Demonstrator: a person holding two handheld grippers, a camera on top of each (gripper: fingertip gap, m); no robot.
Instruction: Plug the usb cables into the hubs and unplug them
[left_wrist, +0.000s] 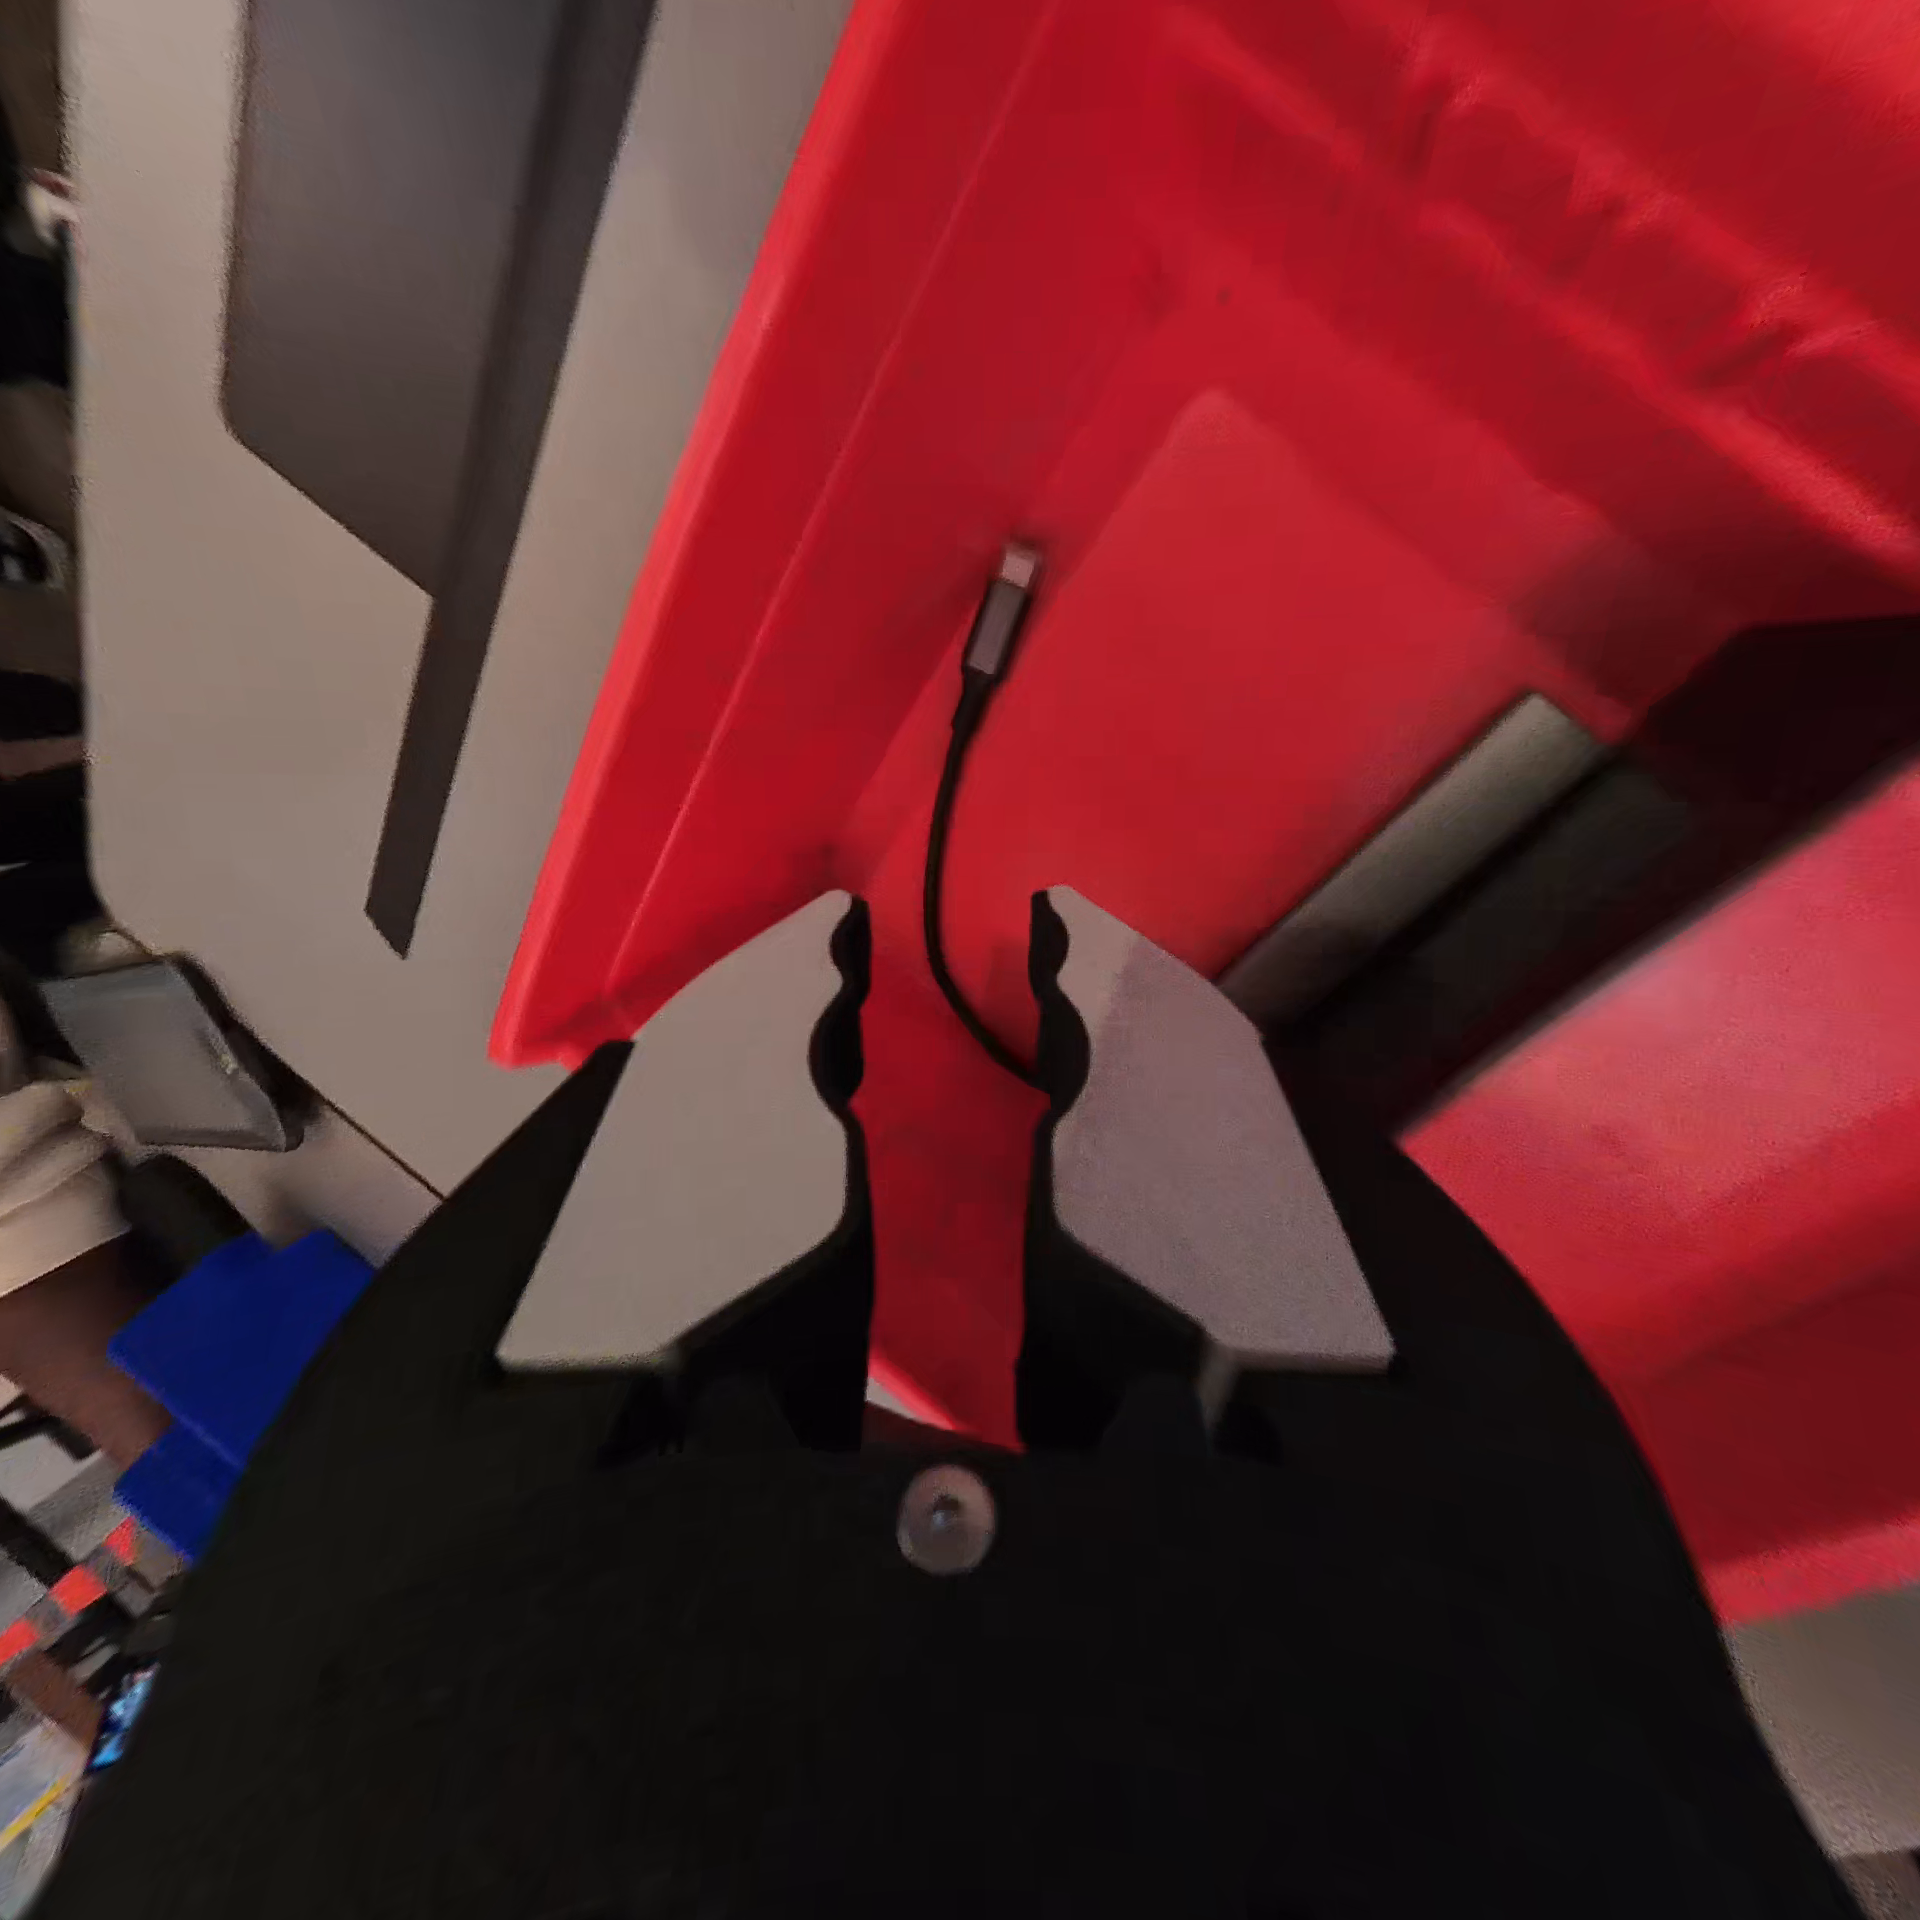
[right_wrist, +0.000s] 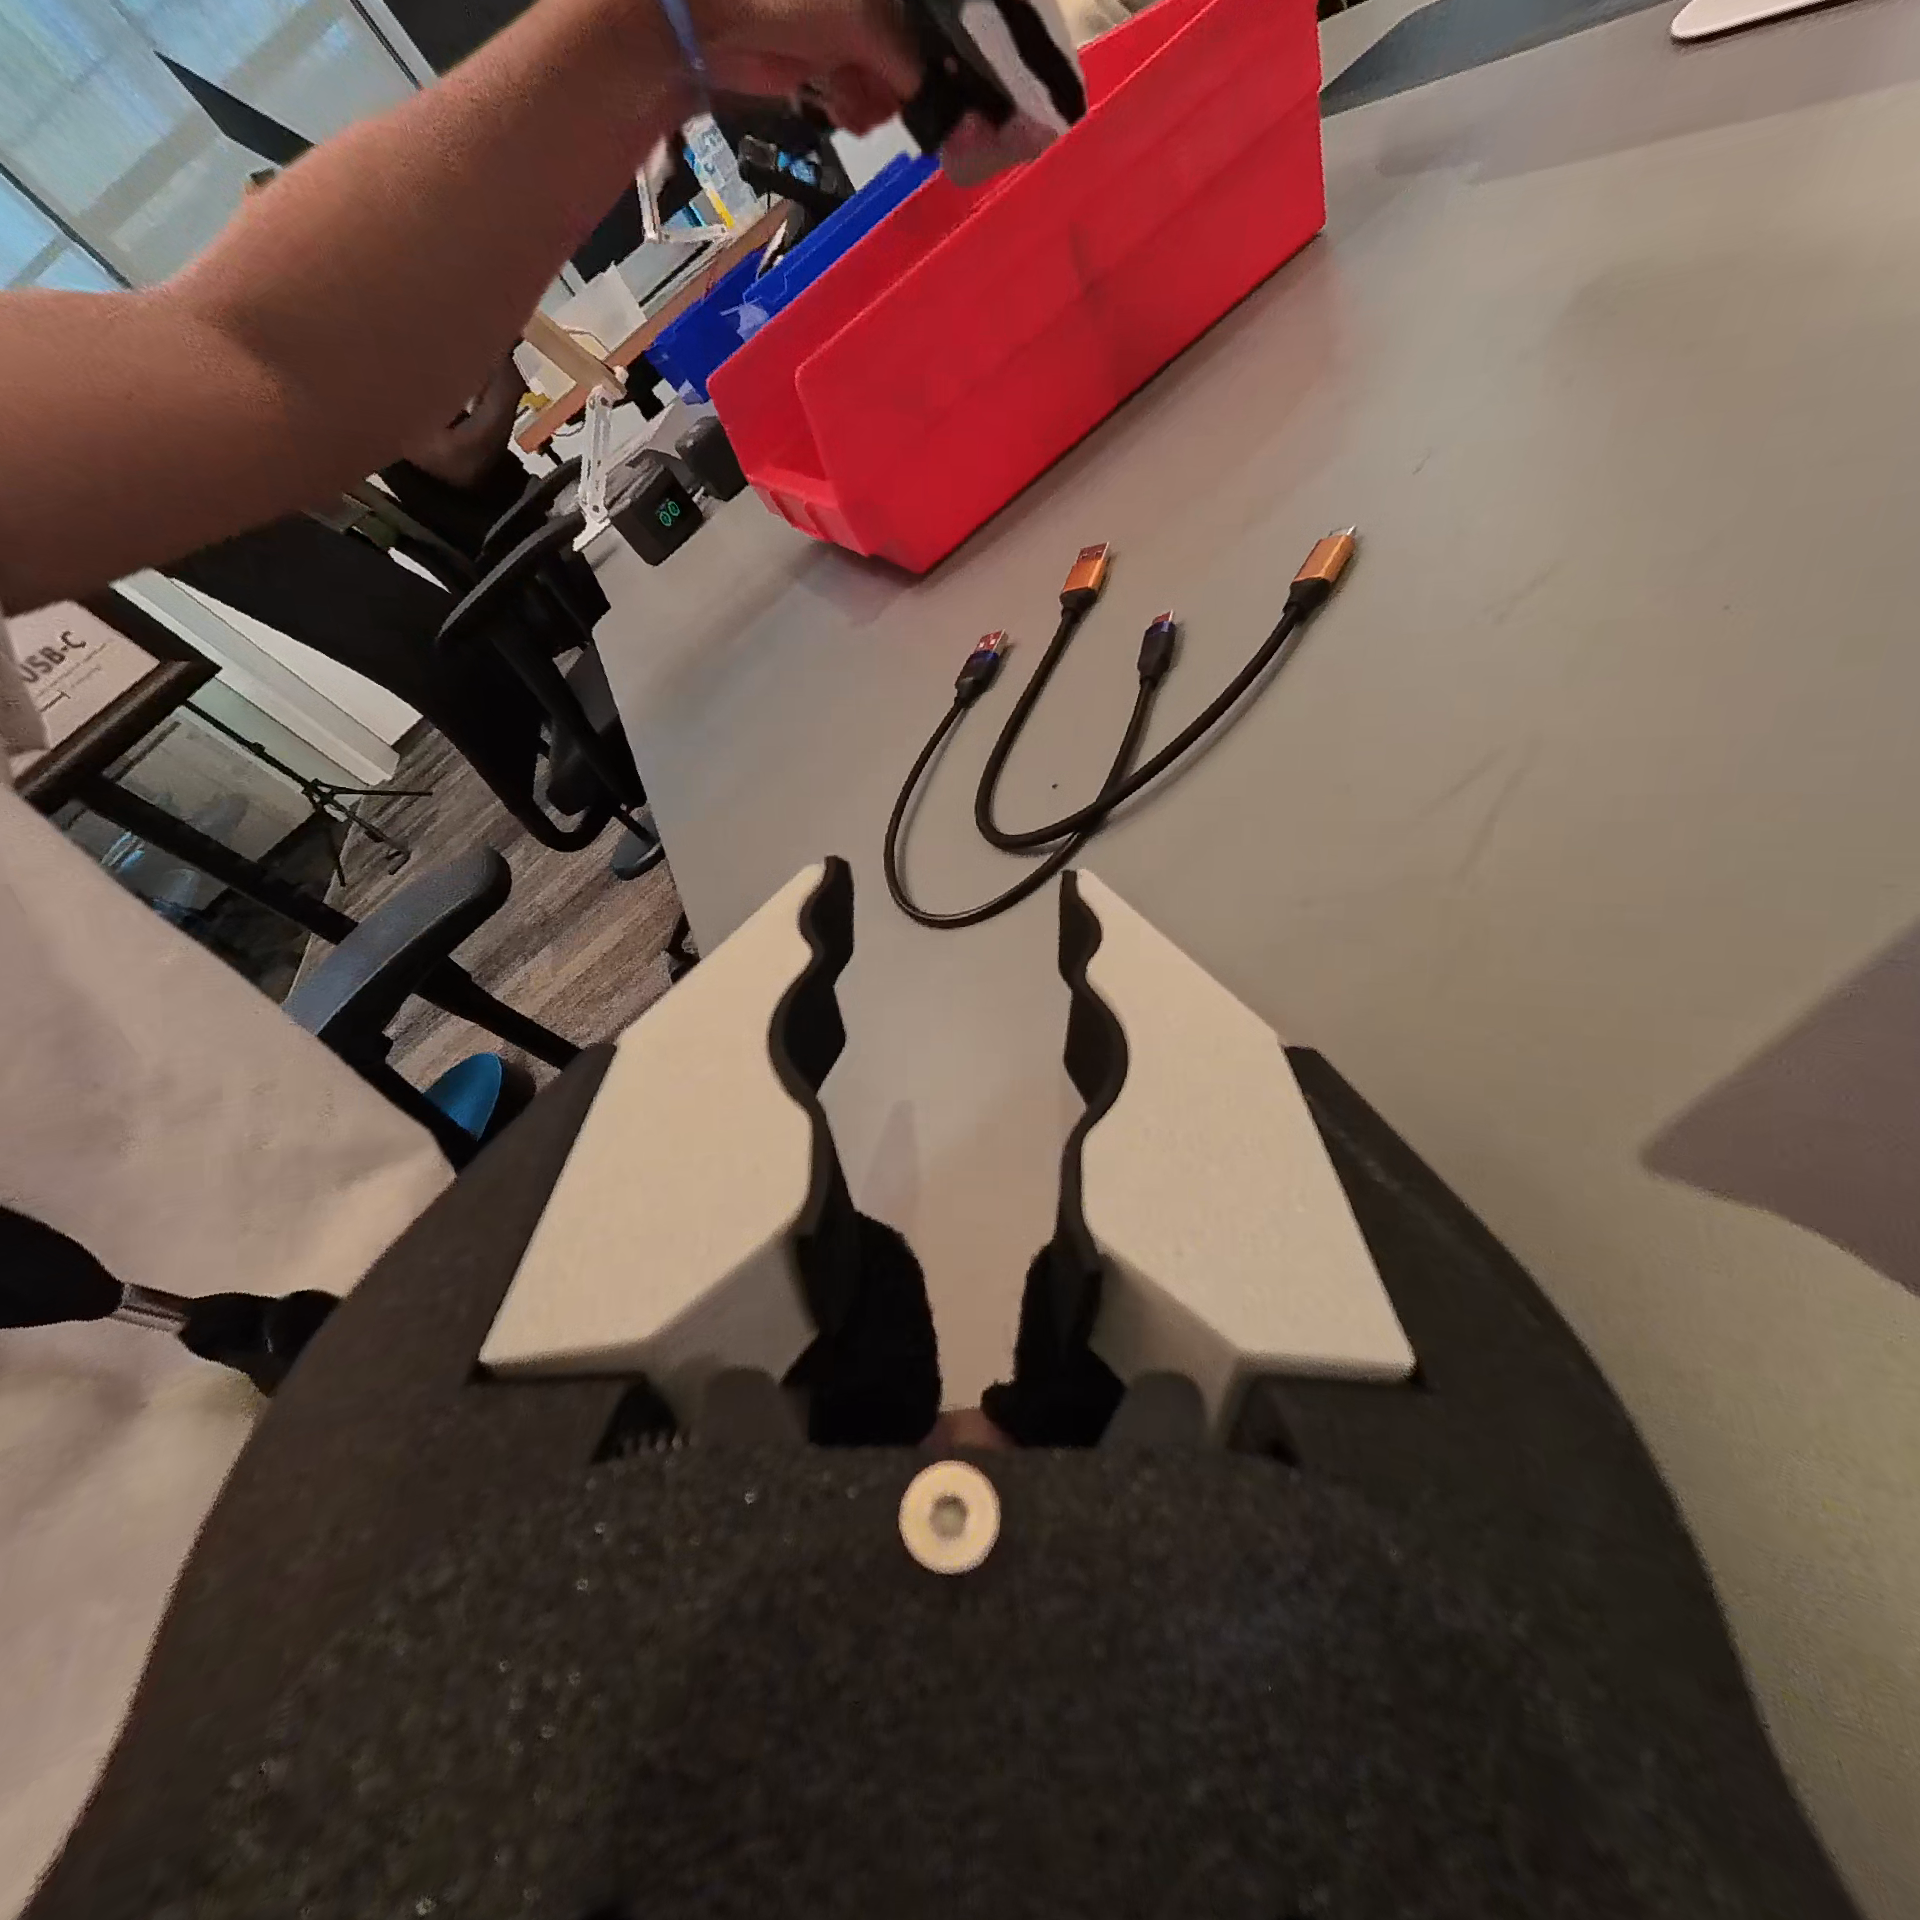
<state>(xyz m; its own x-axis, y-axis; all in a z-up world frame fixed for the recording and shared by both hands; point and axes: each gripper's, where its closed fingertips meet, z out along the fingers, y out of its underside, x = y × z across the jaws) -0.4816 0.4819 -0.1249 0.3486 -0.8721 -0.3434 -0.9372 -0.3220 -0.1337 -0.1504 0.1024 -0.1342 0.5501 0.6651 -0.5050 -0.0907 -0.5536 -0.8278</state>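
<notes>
In the left wrist view my left gripper (left_wrist: 945, 902) is open and empty, reaching down into a red bin (left_wrist: 1299, 312). A thin black cable (left_wrist: 940, 831) with a grey plug (left_wrist: 1003, 613) lies on the bin floor, running up from between my fingertips. A grey hub body (left_wrist: 1455, 831) lies to its right. In the right wrist view my right gripper (right_wrist: 951, 873) is open and empty, low over the grey table (right_wrist: 1558, 727). Just ahead lie two short cables, one with orange plugs (right_wrist: 1143, 769), one with dark plugs (right_wrist: 904, 831).
The red bin (right_wrist: 1039, 343) stands at the table's far left, with blue bins (right_wrist: 790, 281) behind it. A person's arm (right_wrist: 312, 332) holds the left gripper (right_wrist: 997, 104) over the bin. The table edge (right_wrist: 644, 727) drops to office chairs on the left. The tips of one gripper are about 50 cm away from the tips of the other.
</notes>
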